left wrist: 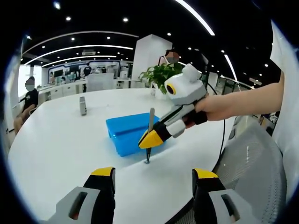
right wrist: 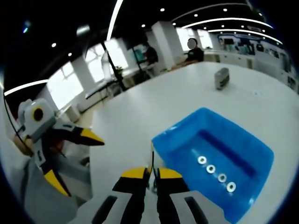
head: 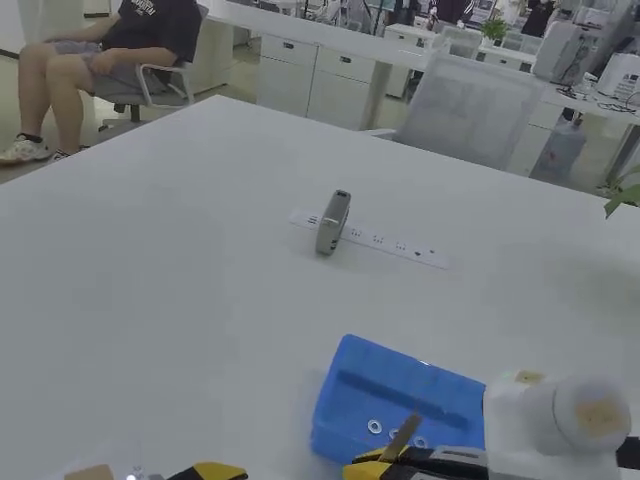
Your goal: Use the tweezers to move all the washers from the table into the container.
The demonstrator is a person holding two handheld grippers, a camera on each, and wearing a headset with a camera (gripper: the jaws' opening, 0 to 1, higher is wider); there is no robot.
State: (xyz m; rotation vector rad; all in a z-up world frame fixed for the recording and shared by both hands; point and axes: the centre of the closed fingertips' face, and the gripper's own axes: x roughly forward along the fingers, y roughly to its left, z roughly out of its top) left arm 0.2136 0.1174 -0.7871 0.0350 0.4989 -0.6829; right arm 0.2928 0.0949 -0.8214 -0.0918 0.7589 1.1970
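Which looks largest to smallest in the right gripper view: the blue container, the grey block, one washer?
1. blue container, by far the largest.
2. grey block; it sits farther from the camera, so its true size is unsure.
3. washer, the smallest, lying inside the container.

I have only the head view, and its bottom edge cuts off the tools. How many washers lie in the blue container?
Observer: Four washers lie in a row in the blue container.
Operator: Where is the tip of the tweezers?
Observer: The tweezers stand about upright, tip down on the table beside the container, not inside it.
Operator: And the left hand-held gripper?
Observer: The left hand-held gripper is open and holds nothing.
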